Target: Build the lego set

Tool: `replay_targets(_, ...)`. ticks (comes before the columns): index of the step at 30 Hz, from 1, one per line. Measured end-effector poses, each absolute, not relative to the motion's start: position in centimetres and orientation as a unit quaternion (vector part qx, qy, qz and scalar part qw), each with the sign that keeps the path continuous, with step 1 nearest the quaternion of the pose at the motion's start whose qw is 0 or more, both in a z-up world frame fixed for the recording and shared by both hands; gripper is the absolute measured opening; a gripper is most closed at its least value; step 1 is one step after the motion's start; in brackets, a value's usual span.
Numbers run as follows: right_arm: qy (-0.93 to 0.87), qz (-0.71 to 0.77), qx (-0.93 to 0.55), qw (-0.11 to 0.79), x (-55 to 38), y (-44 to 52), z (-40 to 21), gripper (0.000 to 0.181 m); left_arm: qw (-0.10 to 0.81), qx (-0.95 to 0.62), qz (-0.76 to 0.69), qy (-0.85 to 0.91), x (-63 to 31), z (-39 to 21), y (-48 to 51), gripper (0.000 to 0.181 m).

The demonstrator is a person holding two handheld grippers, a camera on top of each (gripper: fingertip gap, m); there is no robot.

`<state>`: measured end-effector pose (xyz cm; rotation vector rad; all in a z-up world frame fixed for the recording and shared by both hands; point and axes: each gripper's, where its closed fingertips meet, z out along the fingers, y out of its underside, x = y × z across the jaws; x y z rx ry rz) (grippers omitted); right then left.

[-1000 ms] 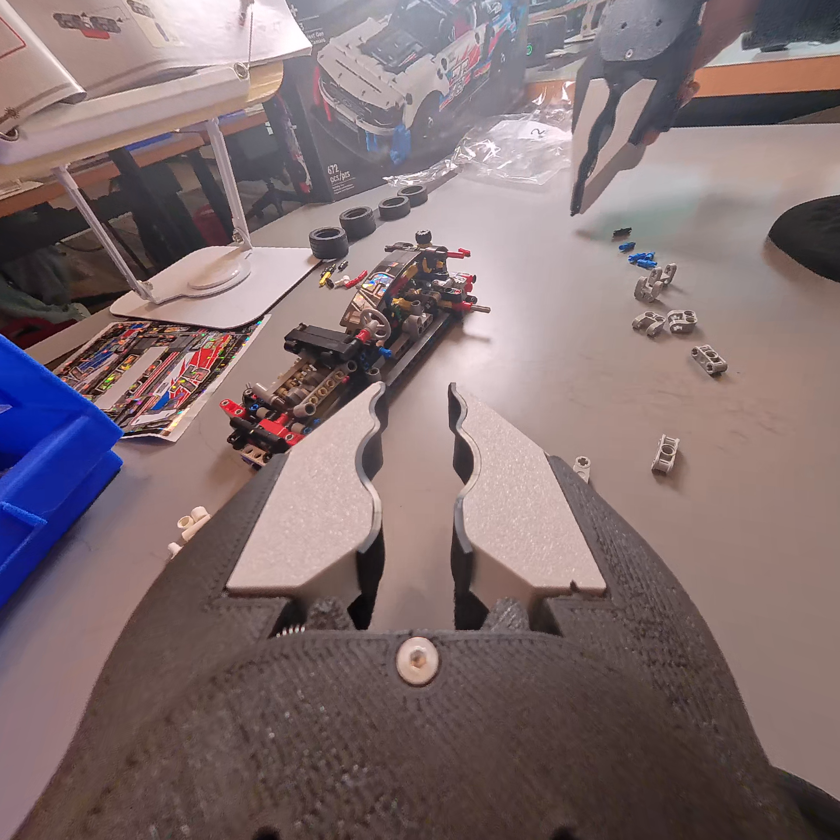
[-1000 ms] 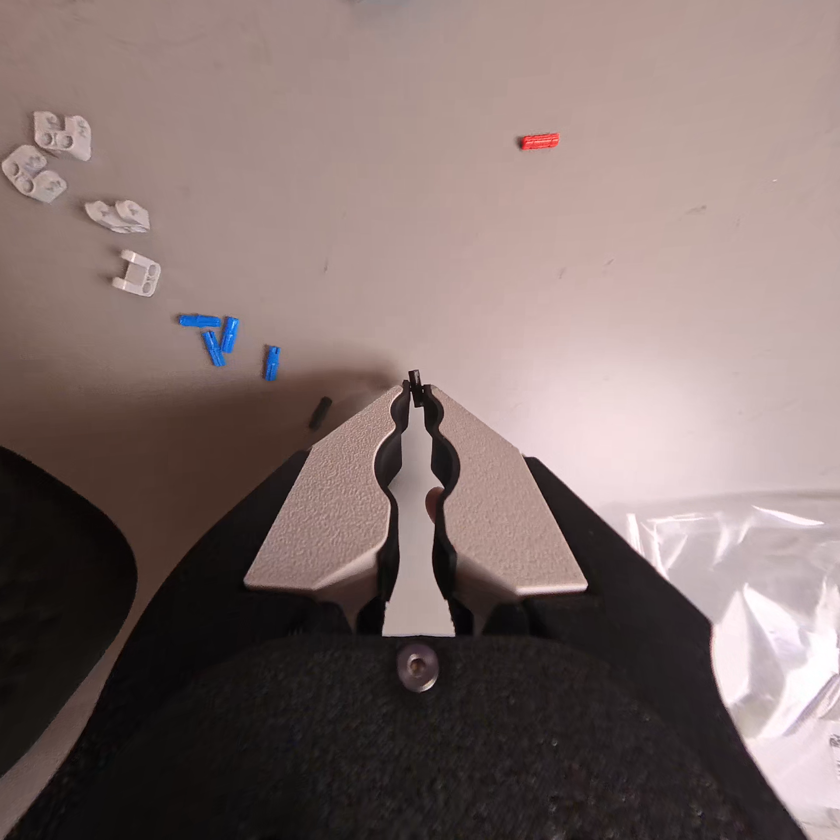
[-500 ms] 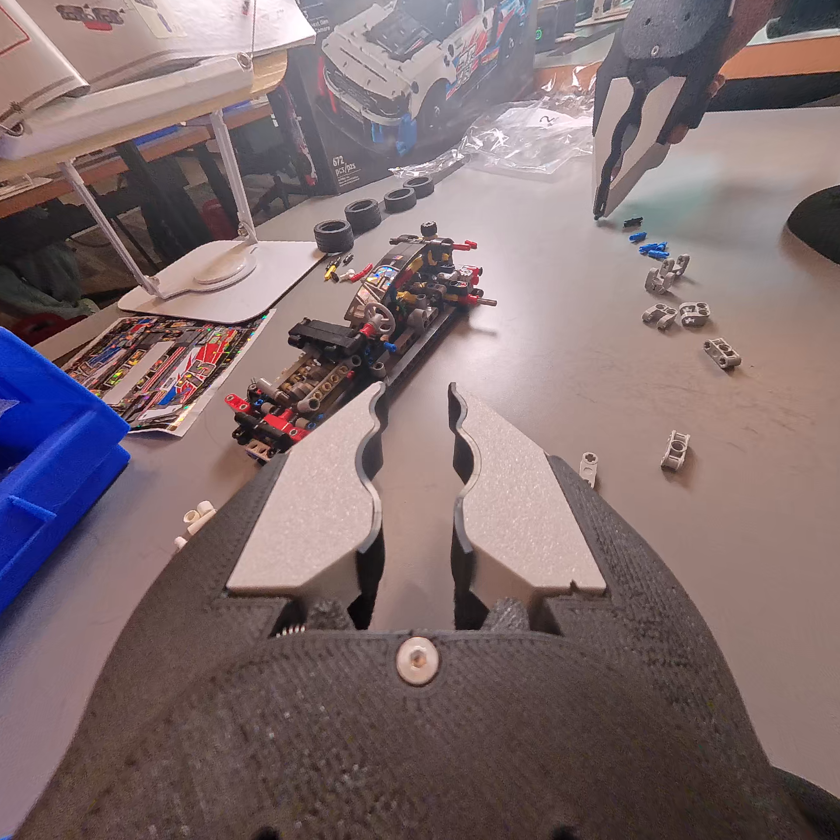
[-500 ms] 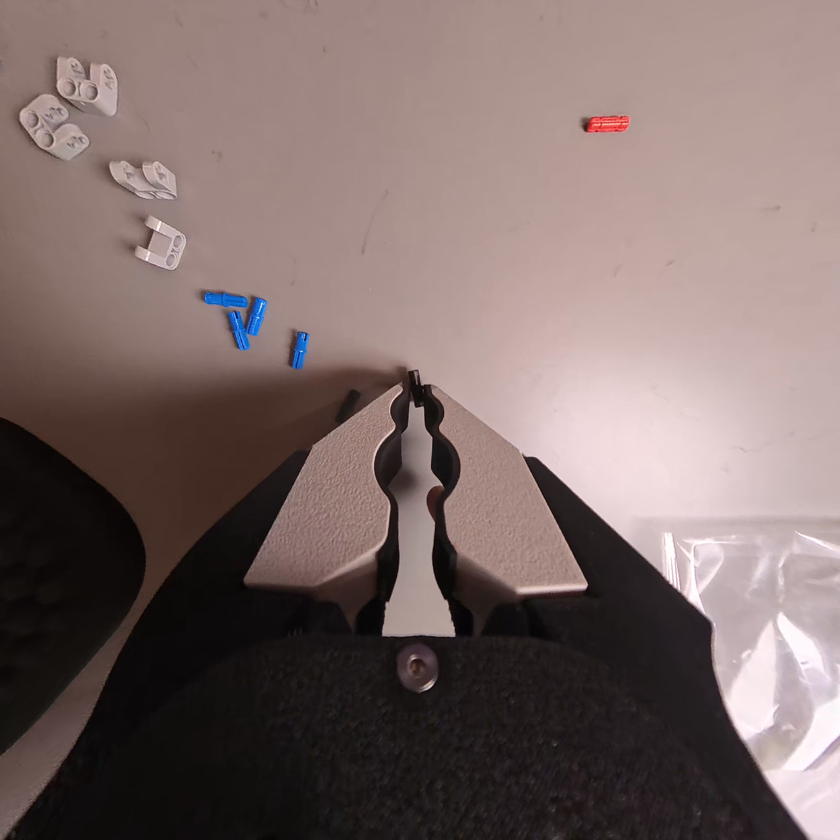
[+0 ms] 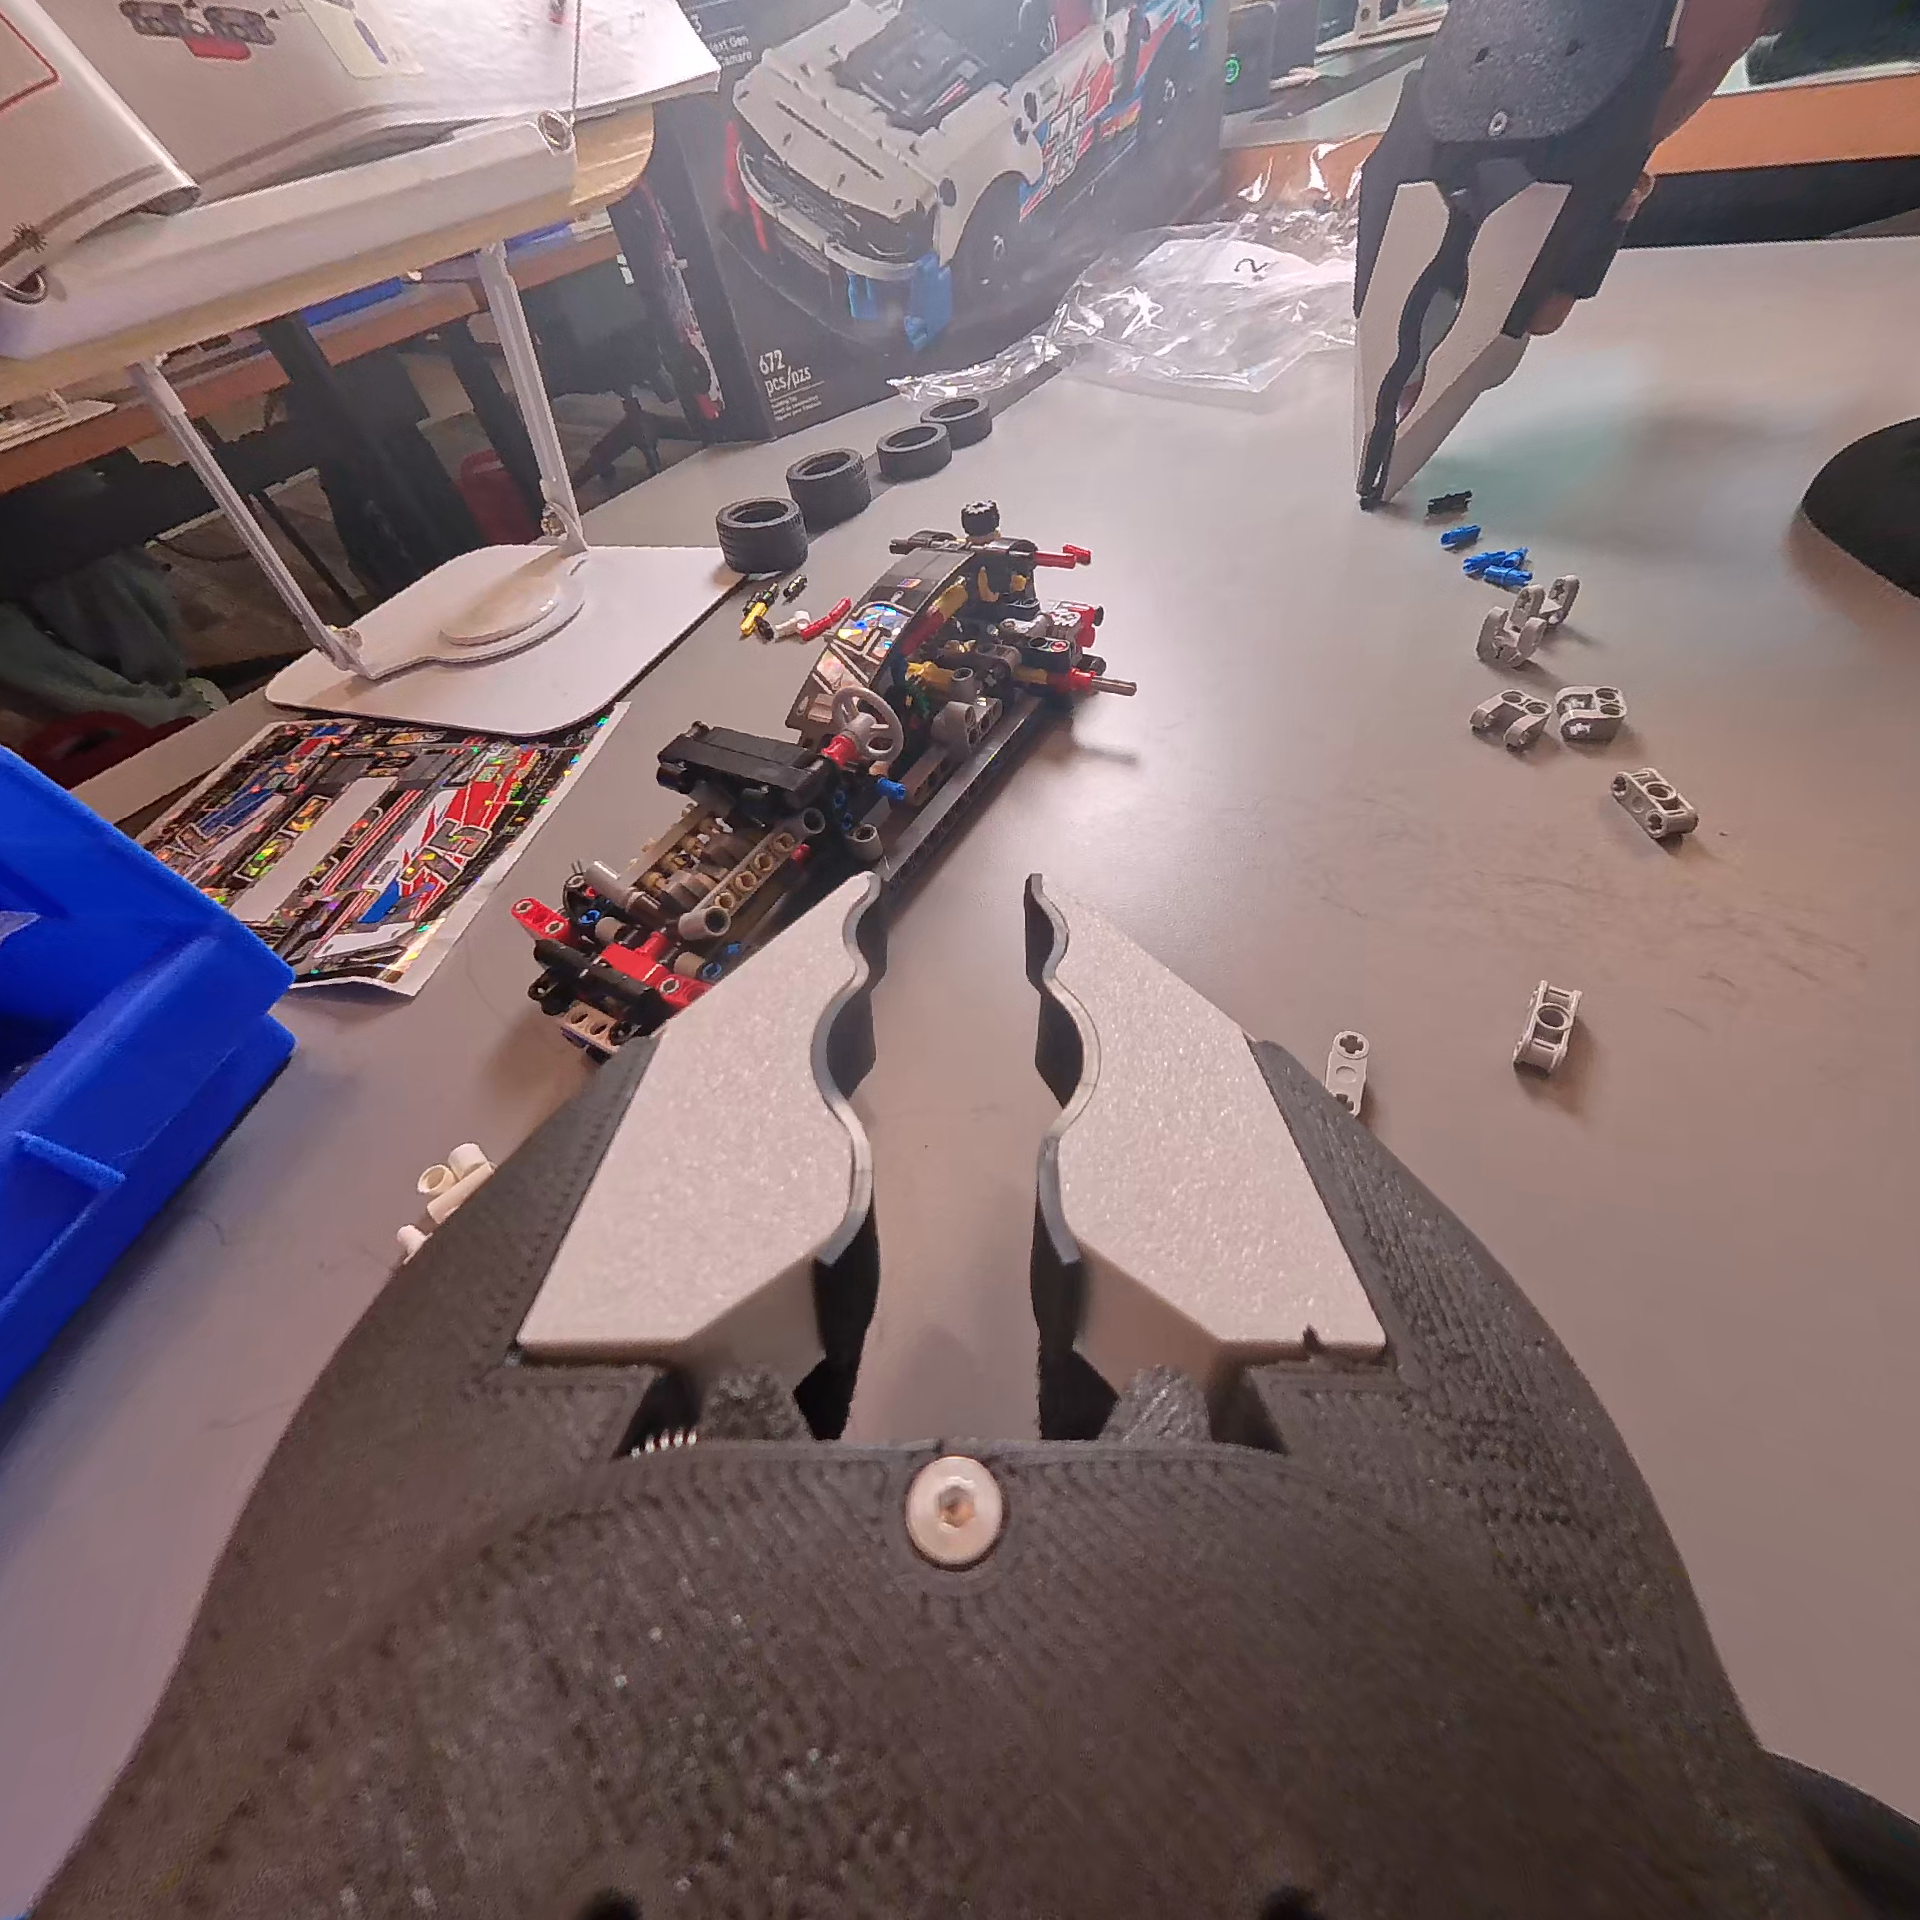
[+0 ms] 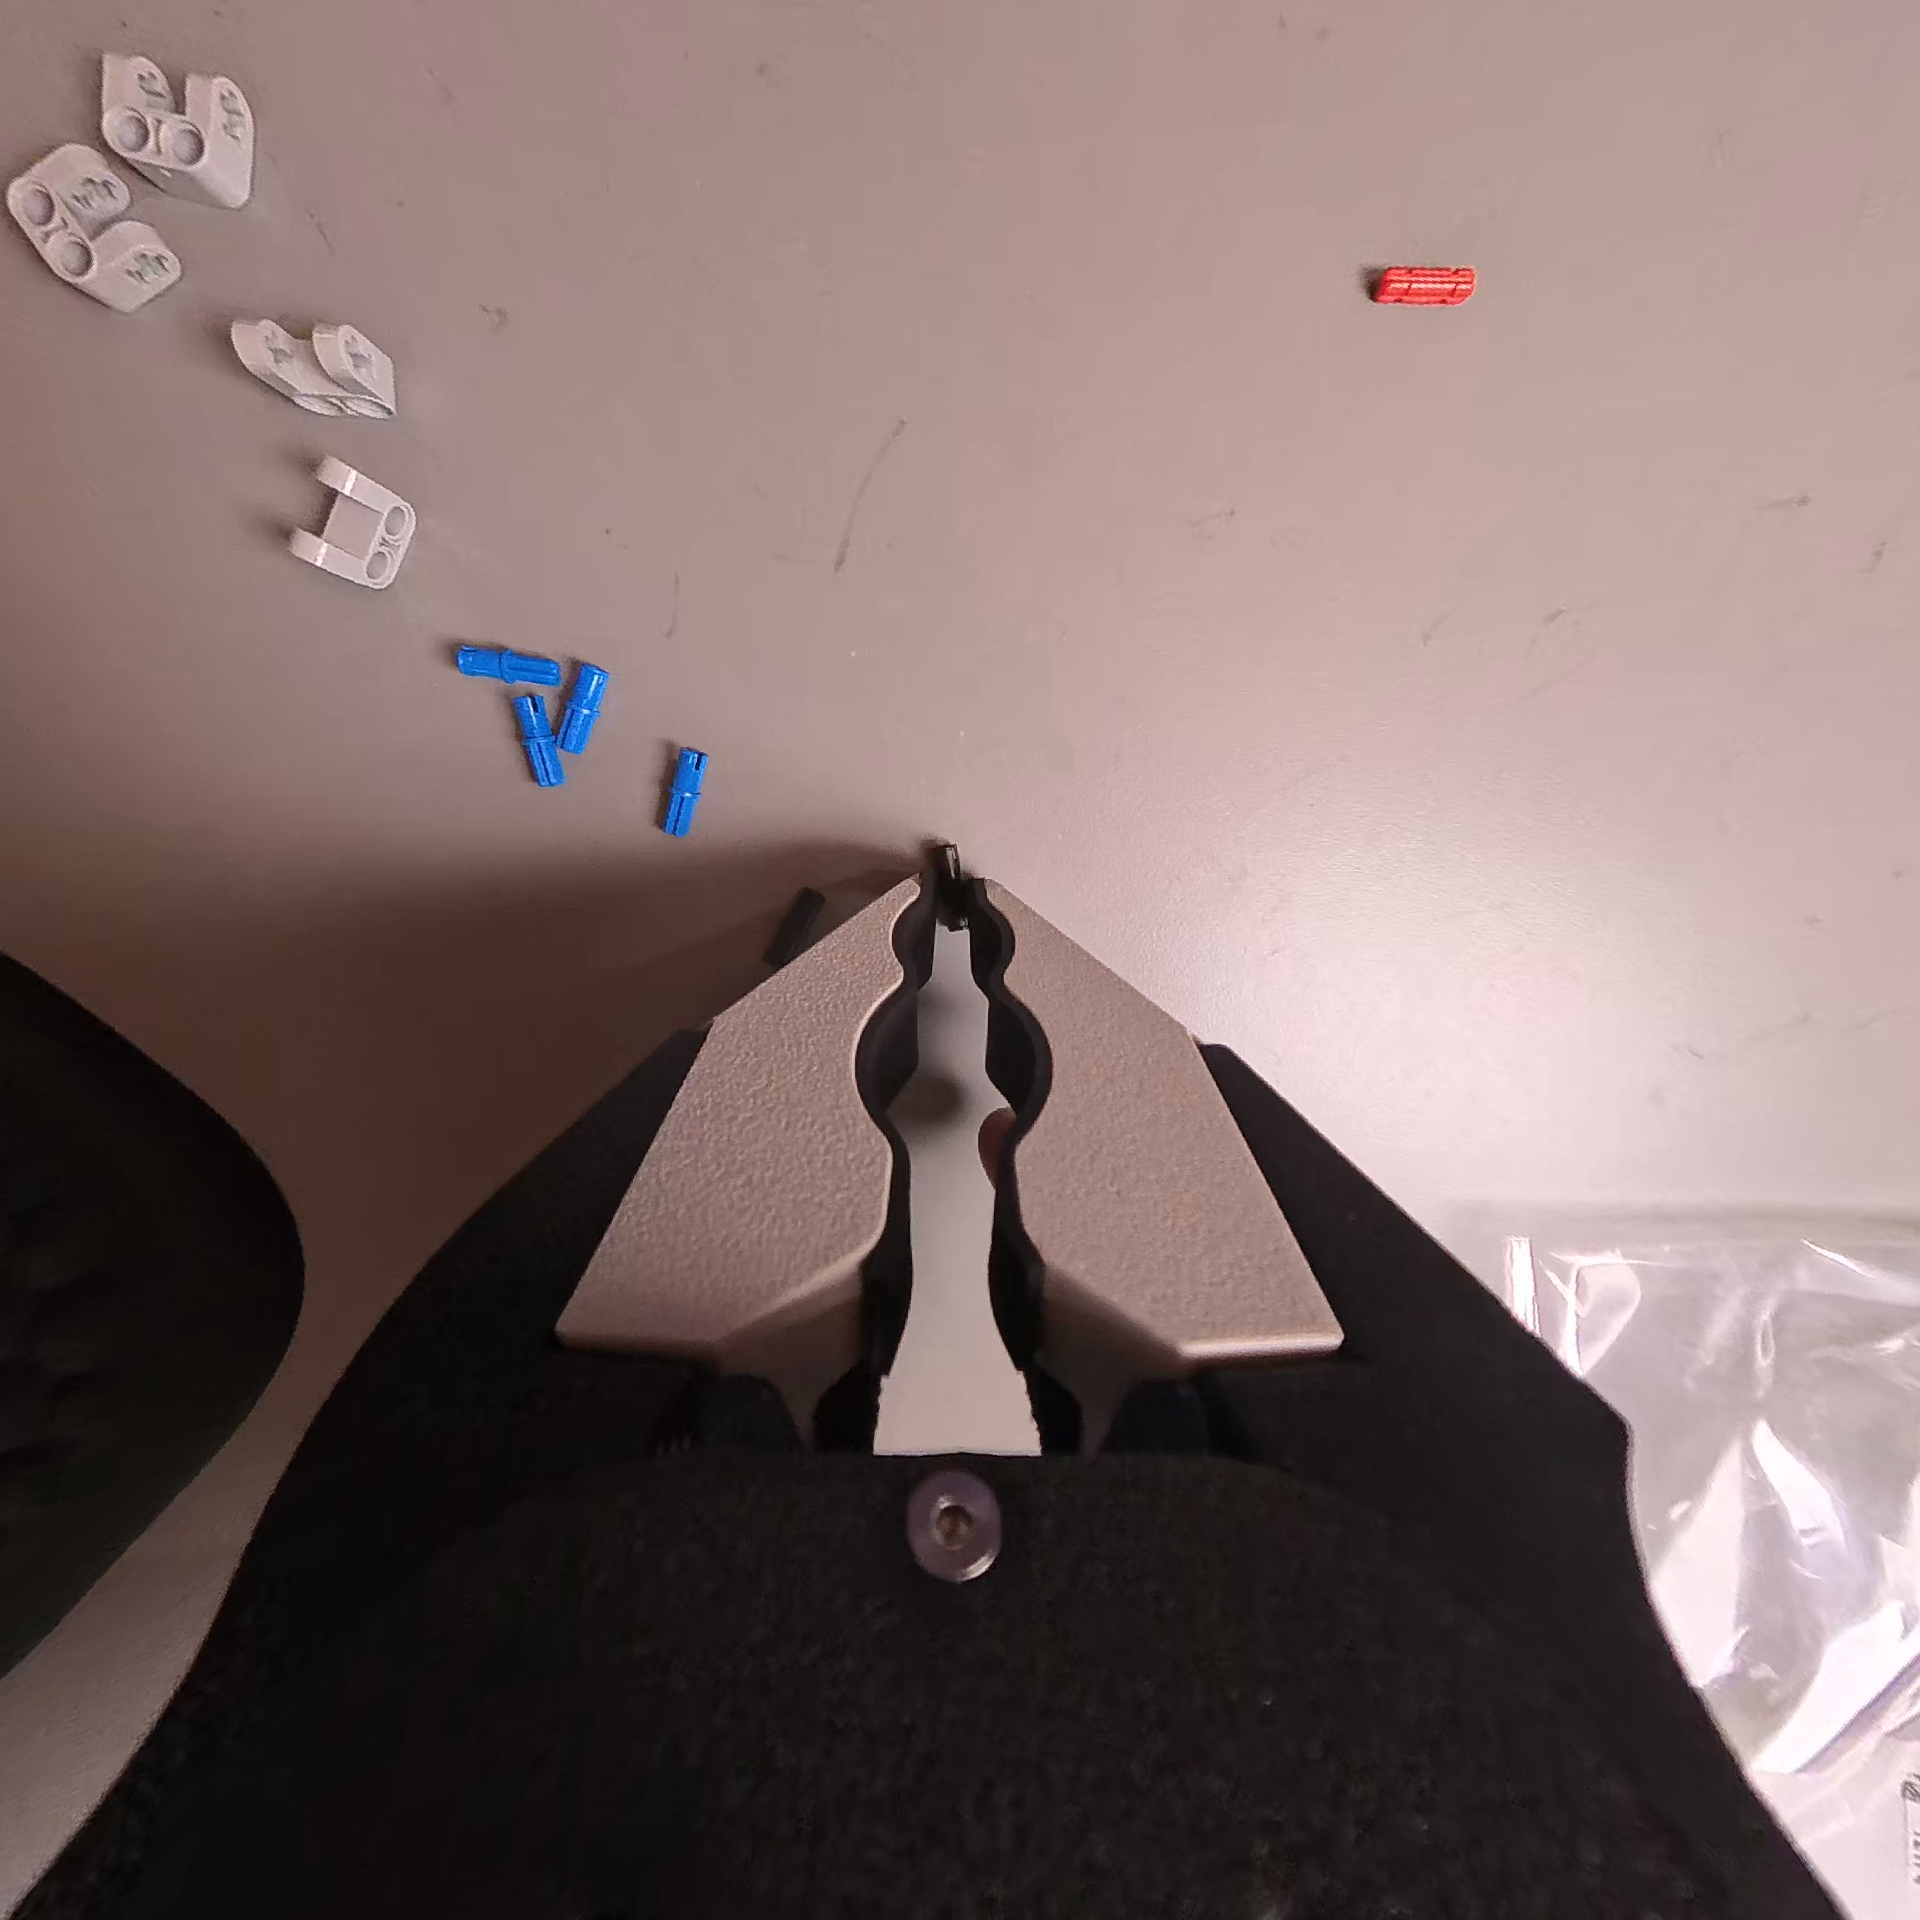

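The half-built lego car chassis (image 5: 831, 790) lies on the grey table, just left of and beyond my left gripper (image 5: 951, 894), which is open and empty. My right gripper (image 6: 951, 883) is shut on a small black pin (image 6: 948, 868) at its fingertips and points down close to the table. It also shows in the left wrist view (image 5: 1377, 494) at the far right. A second black pin (image 6: 795, 920) lies just left of it. Several blue pins (image 6: 561, 707) and grey connectors (image 6: 312, 364) lie further left. A red pin (image 6: 1421, 285) lies far right.
Loose tyres (image 5: 831, 483), the set's box (image 5: 935, 197), a plastic bag (image 5: 1195, 301), a sticker sheet (image 5: 364, 831), a blue bin (image 5: 94, 1039) and an instruction stand (image 5: 499, 644) surround the chassis. Grey connectors (image 5: 1652, 805) lie right. A black pad (image 6: 104, 1299) sits left of my right gripper. Across from one pair of fingers to the other is roughly 35 cm.
My right gripper, still holding the black pin, has come lower and nearer the table beside the blue pins. The left gripper has shifted only slightly.
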<state>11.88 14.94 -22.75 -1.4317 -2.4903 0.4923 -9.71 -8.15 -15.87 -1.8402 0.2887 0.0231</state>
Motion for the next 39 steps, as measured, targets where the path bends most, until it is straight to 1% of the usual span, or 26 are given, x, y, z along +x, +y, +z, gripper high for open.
replay_targets(11,-0.848,0.169,-0.489,0.118,11.9,14.9,-22.7,0.004,0.596,-0.793,0.008,0.127,-9.6,-15.9,-8.2,0.024)
replay_targets(18,-0.846,0.181,-0.487,0.120,11.5,14.7,-22.5,0.008,0.596,-0.793,0.009,0.128,-9.6,-15.9,-8.2,0.024)
replay_targets(20,-0.838,0.203,-0.486,0.141,10.5,14.8,-21.0,0.008,0.596,-0.793,0.007,0.127,-9.6,-15.9,-8.2,0.024)
replay_targets(25,-0.811,0.251,-0.477,0.226,5.5,16.4,-15.6,0.008,0.595,-0.794,0.002,0.128,-9.5,-16.0,-8.1,0.024)
replay_targets(29,-0.803,0.260,-0.470,0.256,0.6,17.7,-14.1,0.012,0.598,-0.792,0.001,0.124,-9.6,-15.9,-8.1,0.024)
replay_targets(33,-0.806,0.256,-0.470,0.252,-4.3,18.9,-15.6,0.013,0.600,-0.791,-0.002,0.118,-9.8,-15.8,-8.2,0.025)
replay_targets(39,-0.820,0.235,-0.476,0.214,-9.3,20.4,-19.7,0.014,0.604,-0.789,-0.010,0.111,-10.0,-15.6,-8.2,0.025)
